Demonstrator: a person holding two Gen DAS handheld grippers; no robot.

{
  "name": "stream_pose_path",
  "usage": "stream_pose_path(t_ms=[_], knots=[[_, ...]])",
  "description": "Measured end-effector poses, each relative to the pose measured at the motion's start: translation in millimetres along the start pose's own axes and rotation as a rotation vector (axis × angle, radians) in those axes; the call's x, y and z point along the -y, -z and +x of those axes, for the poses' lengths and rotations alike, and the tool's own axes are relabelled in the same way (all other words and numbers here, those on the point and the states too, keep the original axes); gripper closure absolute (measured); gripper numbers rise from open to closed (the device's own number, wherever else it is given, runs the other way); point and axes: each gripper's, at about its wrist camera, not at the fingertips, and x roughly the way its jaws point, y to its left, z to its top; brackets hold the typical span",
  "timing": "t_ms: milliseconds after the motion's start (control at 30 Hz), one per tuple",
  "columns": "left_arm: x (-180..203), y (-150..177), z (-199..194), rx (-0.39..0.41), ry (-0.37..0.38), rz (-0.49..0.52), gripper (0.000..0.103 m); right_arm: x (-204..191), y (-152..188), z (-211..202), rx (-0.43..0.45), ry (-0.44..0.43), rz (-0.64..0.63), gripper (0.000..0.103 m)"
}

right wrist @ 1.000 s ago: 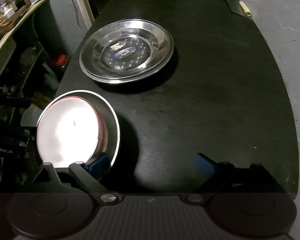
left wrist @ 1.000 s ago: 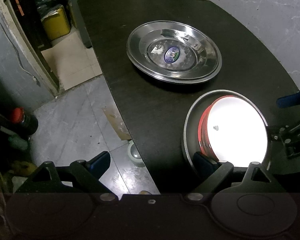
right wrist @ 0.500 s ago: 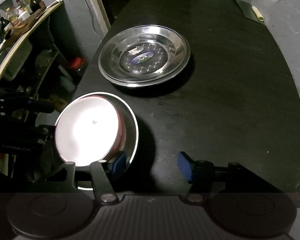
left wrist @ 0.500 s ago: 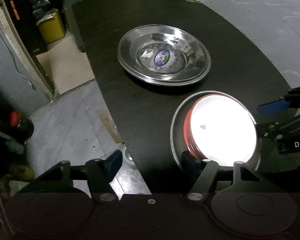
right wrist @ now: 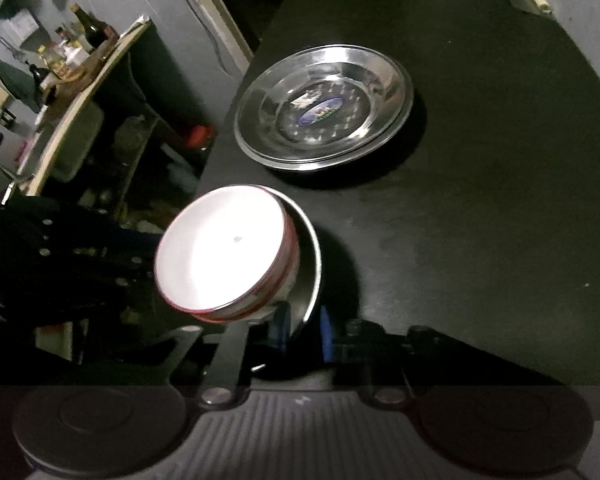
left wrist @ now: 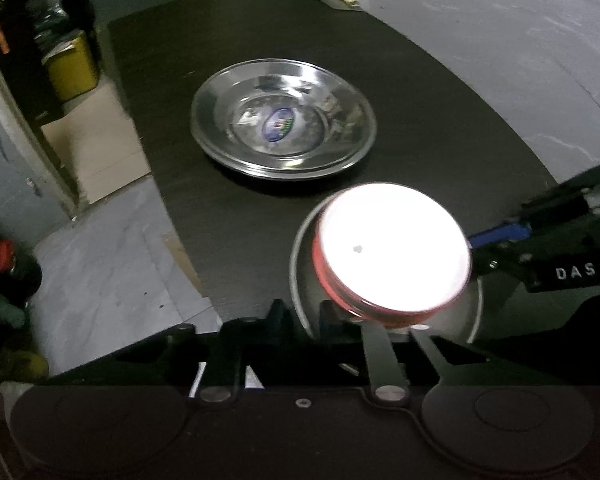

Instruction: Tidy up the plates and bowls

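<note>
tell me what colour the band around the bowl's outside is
Red, on the bowl; clearest in the left wrist view.

place: looking like a home kitchen / storage corner
surface (right wrist: pixel 480 208): dark top carrying a steel plate (right wrist: pixel 324 108) w/ sticker
shelf (right wrist: pixel 80 92): sitting at left, crowded w/ bottles (right wrist: pixel 88 28) & jars
floor (left wrist: pixel 112 280): grey tiles showing, worn
yellow container (left wrist: pixel 72 64): standing in doorway nook
light: dim, indoors

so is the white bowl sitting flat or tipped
Tipped. The white bowl leans inside the steel plate, its red rim raised above the plate's on one side, in both views.
</note>
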Motion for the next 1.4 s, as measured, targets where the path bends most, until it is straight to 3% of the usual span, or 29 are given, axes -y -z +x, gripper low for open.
stream_pose_path(t_ms=[1400], knots=[[-2.6,-6.5,-3.0,0.027,0.005,-0.002,0.089,0.1,-3.2,-6.4,0.036,0.015,-0.004,0.085]])
